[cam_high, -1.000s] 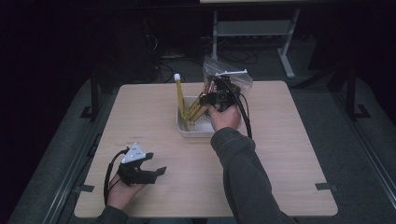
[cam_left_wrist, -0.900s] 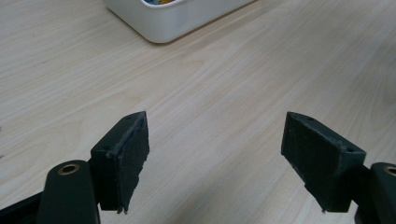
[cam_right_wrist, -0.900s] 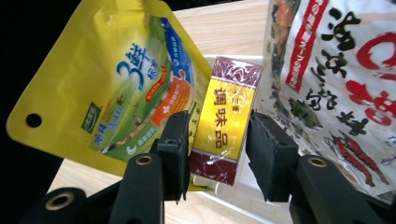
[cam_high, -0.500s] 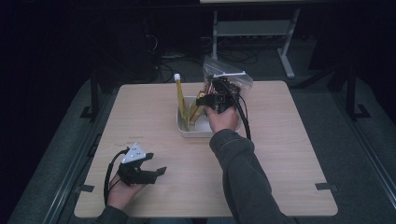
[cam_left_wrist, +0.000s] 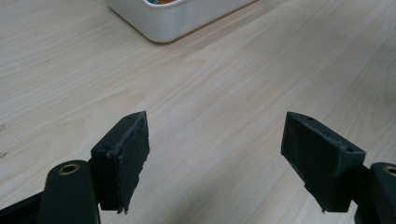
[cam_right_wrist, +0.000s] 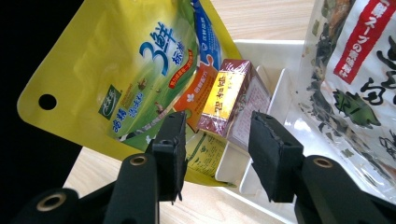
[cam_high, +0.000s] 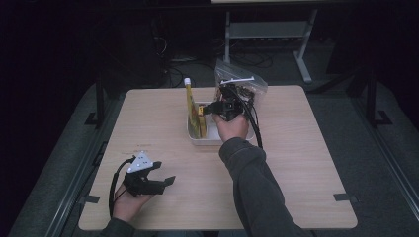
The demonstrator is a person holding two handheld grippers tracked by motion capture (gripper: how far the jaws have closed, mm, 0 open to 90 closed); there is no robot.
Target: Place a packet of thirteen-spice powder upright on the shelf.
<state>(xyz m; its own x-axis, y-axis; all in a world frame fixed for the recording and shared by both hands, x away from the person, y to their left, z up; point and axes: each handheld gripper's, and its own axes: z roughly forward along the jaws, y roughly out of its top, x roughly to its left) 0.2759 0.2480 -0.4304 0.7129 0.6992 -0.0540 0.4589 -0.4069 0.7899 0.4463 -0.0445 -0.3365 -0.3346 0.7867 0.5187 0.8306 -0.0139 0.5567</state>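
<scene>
- Left gripper (cam_high: 157, 174): near edge of the wooden table (cam_high: 306, 163), left side, resting in the person's hand; jaws spread wide with nothing between them, bare tabletop beneath in the left gripper view (cam_left_wrist: 215, 154).
- Right forearm, grey sleeve (cam_high: 257, 187): reaches from the near edge up the middle of the table.
- Right gripper (cam_high: 210, 109): over the white tray (cam_high: 210, 139); jaws part-way apart and have just been opening. In the right gripper view (cam_right_wrist: 215, 154) a small maroon box (cam_right_wrist: 233, 100) lies just ahead of the gap, pads not pressing it.
- White tray: centre of the table, toward the far side; holds the box and the pouch.
- Yellow pouch (cam_high: 191, 111): stands upright at the tray's left side, white cap on top; printed front visible in the right gripper view (cam_right_wrist: 135, 70).
- Clear bag of dried food (cam_high: 242, 86): at the tray's far right, behind the right gripper; red label visible (cam_right_wrist: 369, 42).
</scene>
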